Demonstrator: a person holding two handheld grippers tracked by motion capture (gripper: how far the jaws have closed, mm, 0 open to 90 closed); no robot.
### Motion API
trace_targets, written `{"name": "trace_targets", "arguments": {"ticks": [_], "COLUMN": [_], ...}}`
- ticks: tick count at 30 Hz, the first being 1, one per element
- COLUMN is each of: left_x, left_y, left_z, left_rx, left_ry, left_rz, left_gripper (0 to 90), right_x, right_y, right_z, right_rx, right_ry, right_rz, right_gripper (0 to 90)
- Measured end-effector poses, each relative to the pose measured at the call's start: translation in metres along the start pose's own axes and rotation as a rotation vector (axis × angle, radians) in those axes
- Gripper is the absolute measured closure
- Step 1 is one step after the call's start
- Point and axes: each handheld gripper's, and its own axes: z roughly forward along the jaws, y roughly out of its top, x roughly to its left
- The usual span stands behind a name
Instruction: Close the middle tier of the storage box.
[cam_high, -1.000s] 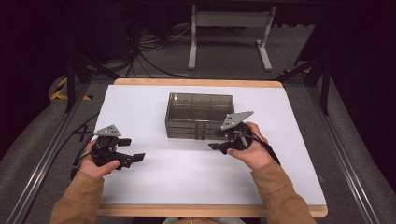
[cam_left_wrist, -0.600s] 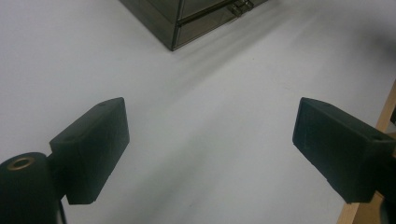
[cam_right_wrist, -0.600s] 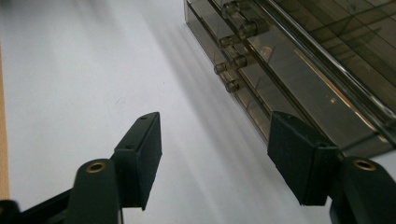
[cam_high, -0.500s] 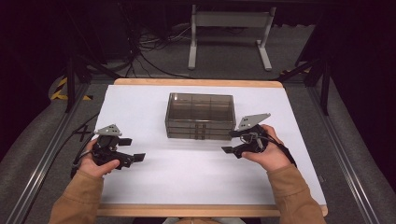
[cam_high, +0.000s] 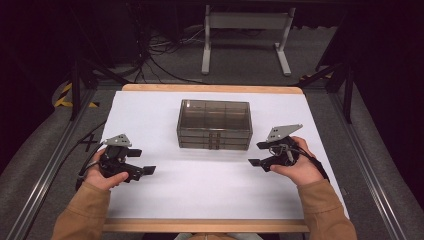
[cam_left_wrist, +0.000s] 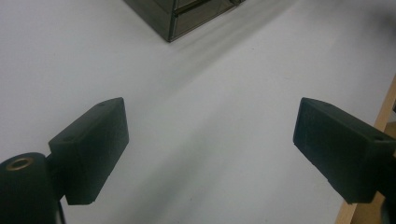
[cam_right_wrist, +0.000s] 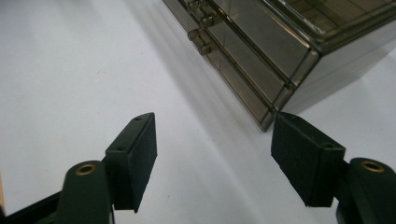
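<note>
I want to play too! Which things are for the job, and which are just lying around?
For the job:
smoky drawer box
left claw, open
right claw, open, empty, just opened wider

Just around:
white table
metal stand
floor cables

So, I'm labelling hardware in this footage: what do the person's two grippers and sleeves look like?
Both the left gripper and right gripper are black, each topped by a grey three-cornered plate. Their jaws are blocky black pads; brass-coloured eyelets sit at the jaw bases. A dark cable trails from the left one. The sleeves are orange-brown.
</note>
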Motion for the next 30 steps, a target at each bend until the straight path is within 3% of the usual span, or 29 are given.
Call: {"name": "trace_targets", "arguments": {"ticks": [16, 30], "left_x": [0.003, 0.005], "left_y": [-0.002, -0.003], "left_z": [0.001, 0.004], "left_rx": [0.031, 0.058], "left_ry": [-0.011, -0.008], "left_rz": [0.009, 0.017], "left_gripper": [10.6, 10.5], "right_x": [-0.013, -0.015], "right_y": [-0.03, -0.051], "right_z": [-0.009, -0.001], "right_rx": [0.014, 0.032], "right_ry": [-0.023, -0.035], "right_rz": [0.038, 0.056], "right_gripper": [31.0, 30.8]}}
